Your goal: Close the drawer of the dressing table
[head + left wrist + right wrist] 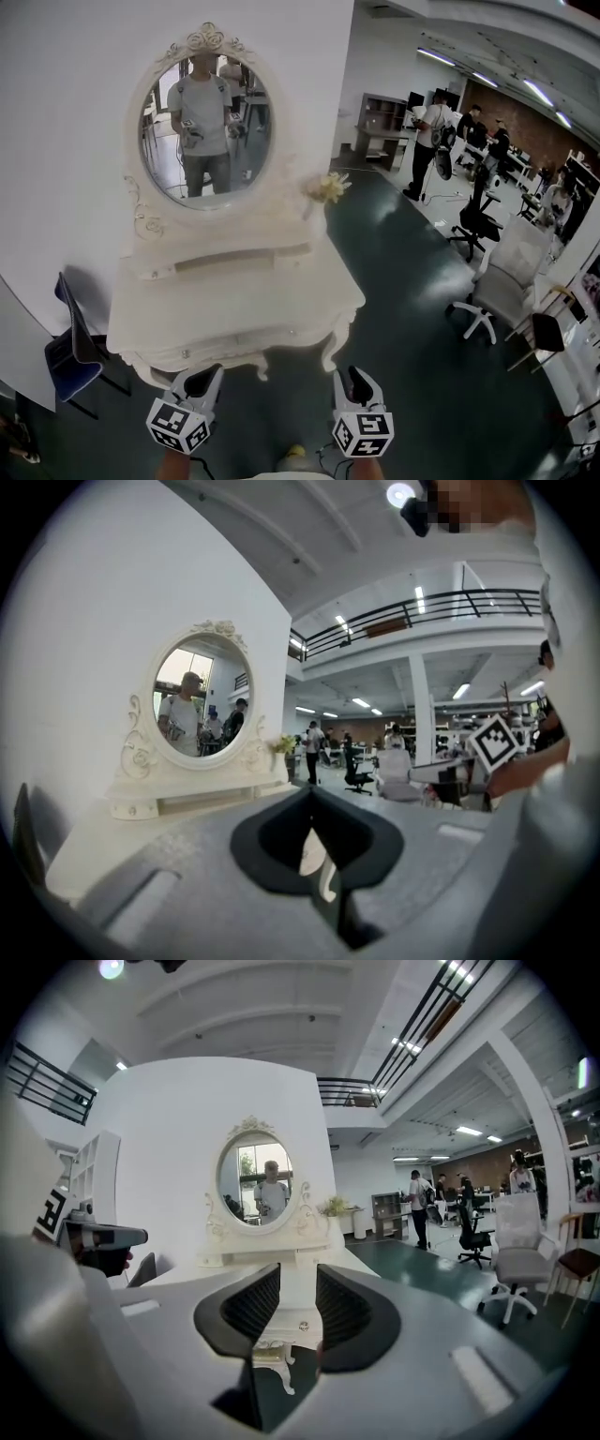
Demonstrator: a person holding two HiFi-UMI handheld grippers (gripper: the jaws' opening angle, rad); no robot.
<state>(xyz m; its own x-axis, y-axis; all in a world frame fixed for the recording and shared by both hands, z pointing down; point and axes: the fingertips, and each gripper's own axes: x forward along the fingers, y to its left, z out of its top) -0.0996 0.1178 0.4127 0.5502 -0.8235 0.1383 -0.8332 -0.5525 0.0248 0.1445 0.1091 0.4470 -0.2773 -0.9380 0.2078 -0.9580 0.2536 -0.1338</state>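
Observation:
A white dressing table (281, 298) with an oval mirror (208, 131) stands against the white wall. Its front drawer (234, 345) carries small knobs; how far out it stands I cannot tell. Both grippers hover side by side just short of the table's front edge, touching nothing. My left gripper (202, 380) (311, 799) has its jaws together and empty. My right gripper (352, 380) (298, 1283) is open, and between its pads I see the drawer front with a knob (302, 1313) and a carved leg below.
A blue chair (75, 352) stands at the table's left. White and black office chairs (492, 300) and several people are on the dark green floor to the right. A small bunch of flowers (328, 187) sits on the table's far right corner.

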